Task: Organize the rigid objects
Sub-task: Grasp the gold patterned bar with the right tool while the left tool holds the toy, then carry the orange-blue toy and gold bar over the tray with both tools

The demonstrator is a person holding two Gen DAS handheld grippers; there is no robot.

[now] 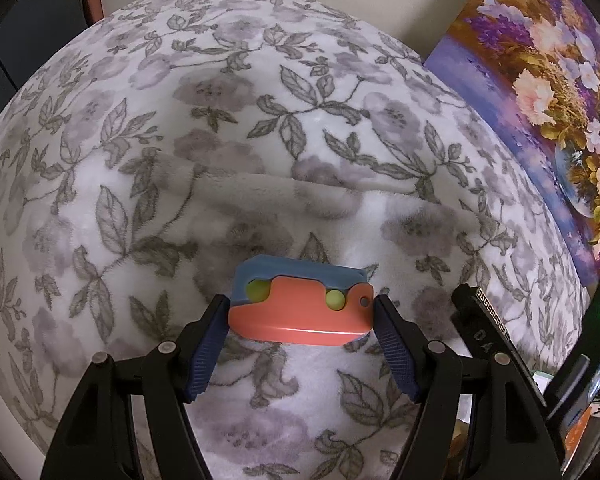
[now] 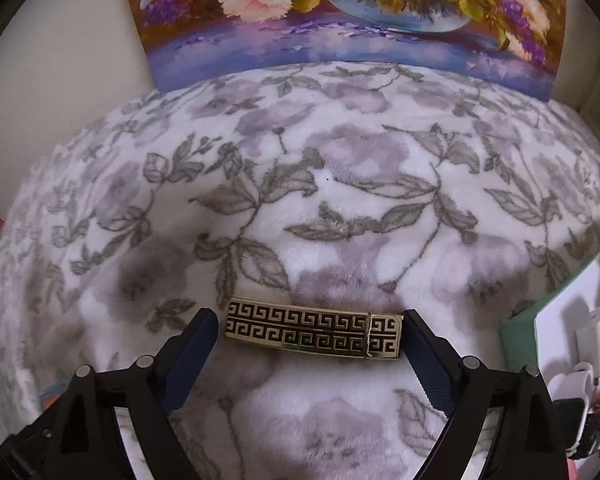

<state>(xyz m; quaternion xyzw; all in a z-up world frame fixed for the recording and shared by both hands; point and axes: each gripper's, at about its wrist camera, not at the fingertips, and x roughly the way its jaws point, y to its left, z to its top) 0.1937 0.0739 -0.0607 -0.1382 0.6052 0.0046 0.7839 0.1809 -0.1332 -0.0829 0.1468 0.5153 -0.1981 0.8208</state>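
In the left wrist view, my left gripper (image 1: 300, 312) is shut on an orange and blue toy block (image 1: 300, 304) with two yellow-green knobs, held across its ends just above a floral fleece blanket (image 1: 260, 120). In the right wrist view, my right gripper (image 2: 310, 330) is shut on a black bar with a gold Greek-key pattern (image 2: 314, 330), held across its ends over the blanket (image 2: 340, 200). The same bar shows edge-on at the right of the left wrist view (image 1: 484, 324).
A flower painting leans against the wall behind the blanket (image 1: 540, 100) (image 2: 340, 20). A mint-green and white box (image 2: 560, 320) and small items lie at the far right. A wall and a dark doorway stand at the left (image 1: 28, 20).
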